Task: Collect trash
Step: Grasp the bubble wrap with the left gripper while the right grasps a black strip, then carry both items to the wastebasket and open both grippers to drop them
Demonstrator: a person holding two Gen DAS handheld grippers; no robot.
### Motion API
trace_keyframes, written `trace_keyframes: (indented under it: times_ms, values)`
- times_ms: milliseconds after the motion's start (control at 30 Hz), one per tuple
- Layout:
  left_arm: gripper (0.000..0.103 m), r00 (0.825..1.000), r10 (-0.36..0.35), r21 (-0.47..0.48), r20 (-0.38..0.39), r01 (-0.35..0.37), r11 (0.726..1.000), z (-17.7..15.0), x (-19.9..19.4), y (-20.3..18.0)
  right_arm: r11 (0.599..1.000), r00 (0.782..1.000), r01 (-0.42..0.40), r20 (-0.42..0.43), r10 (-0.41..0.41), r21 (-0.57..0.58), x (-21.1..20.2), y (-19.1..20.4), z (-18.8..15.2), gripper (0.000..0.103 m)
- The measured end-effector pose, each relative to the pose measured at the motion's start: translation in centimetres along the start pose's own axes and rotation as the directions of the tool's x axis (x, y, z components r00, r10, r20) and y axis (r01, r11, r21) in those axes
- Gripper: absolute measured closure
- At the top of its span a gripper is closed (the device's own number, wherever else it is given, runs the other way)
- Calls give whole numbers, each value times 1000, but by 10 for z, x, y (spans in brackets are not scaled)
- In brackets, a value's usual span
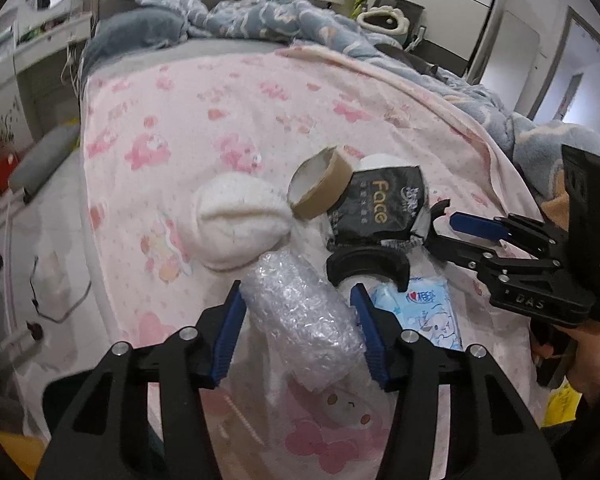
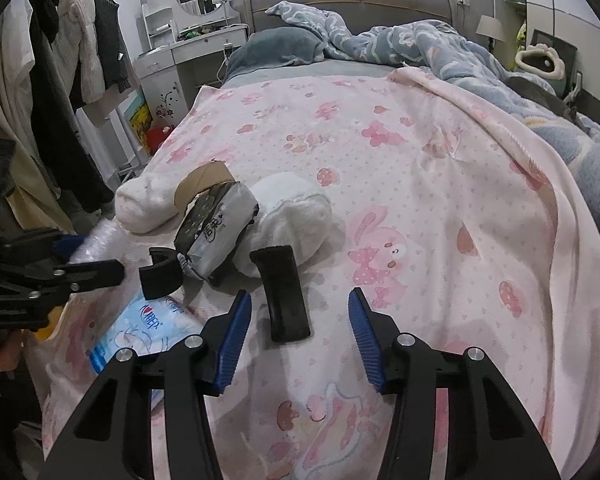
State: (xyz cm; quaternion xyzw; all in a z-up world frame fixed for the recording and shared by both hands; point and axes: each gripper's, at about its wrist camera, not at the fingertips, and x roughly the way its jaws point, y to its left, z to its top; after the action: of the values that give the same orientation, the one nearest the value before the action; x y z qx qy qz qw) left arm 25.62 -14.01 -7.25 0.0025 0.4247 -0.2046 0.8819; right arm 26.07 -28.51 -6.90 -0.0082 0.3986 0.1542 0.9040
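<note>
Pinching bubble wrap (image 1: 300, 316), left hand-held gripper (image 1: 298, 332); right hand-held gripper (image 2: 296, 336) open beside black piece (image 2: 284, 296)

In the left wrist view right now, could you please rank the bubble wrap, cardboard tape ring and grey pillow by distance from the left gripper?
1. Bubble wrap: between the left gripper's fingers.
2. Cardboard tape ring: further up the bed, slightly right.
3. Grey pillow: at the headboard, left.

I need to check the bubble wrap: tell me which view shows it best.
Left wrist view: the bubble wrap roll lies whole between the left gripper fingers. The right wrist view catches only a sliver behind that gripper.
</note>
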Motion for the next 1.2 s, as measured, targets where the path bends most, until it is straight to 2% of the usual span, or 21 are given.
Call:
trace_keyframes:
  times_ms: [367, 467, 500, 533, 567, 767, 933, 1033, 1200]
  values:
    - [47, 1000, -16, -17, 26, 17, 1000, 1, -14, 18, 1000, 1000, 16, -17, -16, -11, 10, 7, 13, 58]
    - [47, 999, -16, -28, 29, 16, 999, 2, -17, 25, 1000, 1000, 16, -22, -16, -9, 13, 9, 16, 64]
    - [47, 999, -15, -32, 29, 16, 999, 2, -18, 28, 1000, 1000, 12, -24, -12, -3, 13, 9, 18, 70]
    - [47, 999, -15, -35, 30, 16, 999, 2, -19, 30, 1000, 1000, 5, -27, -5, 9, 13, 9, 19, 81]
    - [47, 999, -15, -40, 31, 16, 999, 2, -21, 33, 1000, 1000, 9, -28, -9, 16, 13, 9, 20, 83]
    - [47, 998, -2, -58, 57, 6, 998, 3, -34, 48, 998, 998, 52, -36, -51, 41, 11, 12, 27, 83]
    - [47, 998, 1, -73, 63, 3, 997, 3, -42, 61, 988, 994, 102, -39, -98, 113, 6, 8, 32, 83]
    - [47, 998, 6, -79, 63, -1, 997, 2, -46, 69, 980, 992, 126, -7, -126, 157, -2, 2, 37, 83]
    - [47, 998, 27, -92, 59, -21, 996, 0, -51, 84, 975, 982, 165, 61, -176, 147, -11, 10, 51, 83]
